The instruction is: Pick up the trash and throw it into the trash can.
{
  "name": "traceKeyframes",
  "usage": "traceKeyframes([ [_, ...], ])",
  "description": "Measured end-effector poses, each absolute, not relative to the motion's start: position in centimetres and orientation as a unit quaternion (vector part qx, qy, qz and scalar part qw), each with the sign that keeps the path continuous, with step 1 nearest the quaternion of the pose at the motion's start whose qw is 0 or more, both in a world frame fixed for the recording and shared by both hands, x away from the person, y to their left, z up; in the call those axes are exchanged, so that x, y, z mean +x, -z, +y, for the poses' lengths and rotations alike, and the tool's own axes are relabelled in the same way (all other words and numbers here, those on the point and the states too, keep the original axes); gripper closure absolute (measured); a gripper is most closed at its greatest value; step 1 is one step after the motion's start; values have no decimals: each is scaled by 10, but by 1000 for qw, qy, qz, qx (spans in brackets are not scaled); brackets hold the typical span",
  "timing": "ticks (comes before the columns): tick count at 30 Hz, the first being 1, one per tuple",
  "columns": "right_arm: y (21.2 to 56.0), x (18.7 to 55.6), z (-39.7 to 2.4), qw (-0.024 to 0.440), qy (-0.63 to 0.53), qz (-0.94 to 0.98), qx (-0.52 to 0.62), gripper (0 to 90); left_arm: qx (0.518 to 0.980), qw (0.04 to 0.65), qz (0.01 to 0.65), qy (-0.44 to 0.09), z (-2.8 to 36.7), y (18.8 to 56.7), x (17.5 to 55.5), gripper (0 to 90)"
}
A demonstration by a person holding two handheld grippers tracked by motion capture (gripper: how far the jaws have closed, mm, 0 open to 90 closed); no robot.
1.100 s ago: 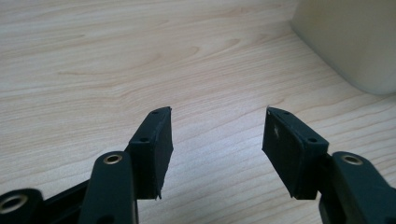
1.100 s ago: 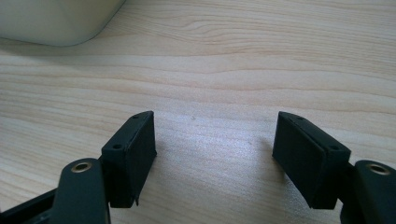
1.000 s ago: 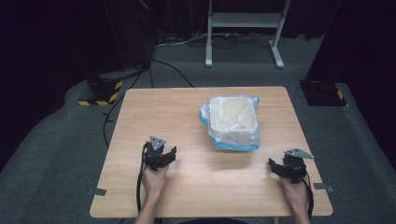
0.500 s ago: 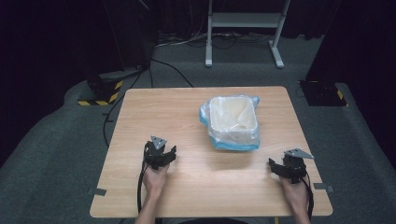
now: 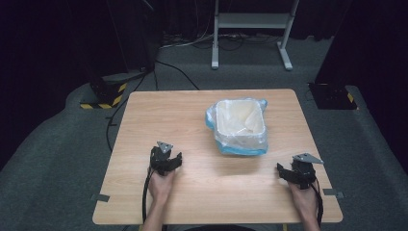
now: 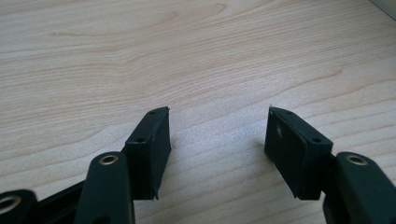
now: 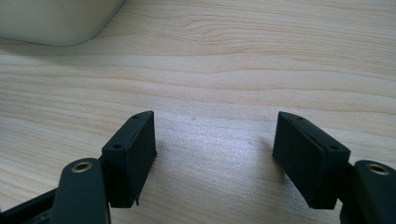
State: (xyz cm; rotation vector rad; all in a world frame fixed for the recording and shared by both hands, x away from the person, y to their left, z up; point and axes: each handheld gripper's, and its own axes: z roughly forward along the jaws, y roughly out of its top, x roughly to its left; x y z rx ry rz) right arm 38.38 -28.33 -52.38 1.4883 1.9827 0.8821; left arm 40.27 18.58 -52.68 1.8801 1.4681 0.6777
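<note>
Both my grippers rest on the table with jaws apart, and the lined bin sits untouched ahead of them.

My left gripper (image 5: 171, 161) sits near the table's (image 5: 159, 110) front edge, left of the middle; its jaws have just been opening a little further, and its own view shows them spread wide over bare wood with nothing between them. My right gripper (image 5: 288, 173) rests by the front right corner, jaws likewise wide apart and holding nothing. The bin (image 5: 239, 126), a cream tub lined with a clear bag that has a blue hem, stands upright right of the table's centre, nearer the far edge, well apart from both grippers. In my right gripper view a corner of its cream wall (image 7: 56, 21) shows at the upper left, beyond the jaws.
</note>
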Motion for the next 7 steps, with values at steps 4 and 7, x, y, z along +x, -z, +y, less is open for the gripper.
traceKeyframes([
  [4, 524, 384, -283, 252, -324, 729, 547, 295, 717, 326, 561, -257, 186, 527, 403, 399],
  [7, 524, 384, -283, 252, -324, 729, 547, 295, 717, 326, 561, -257, 186, 527, 403, 400],
])
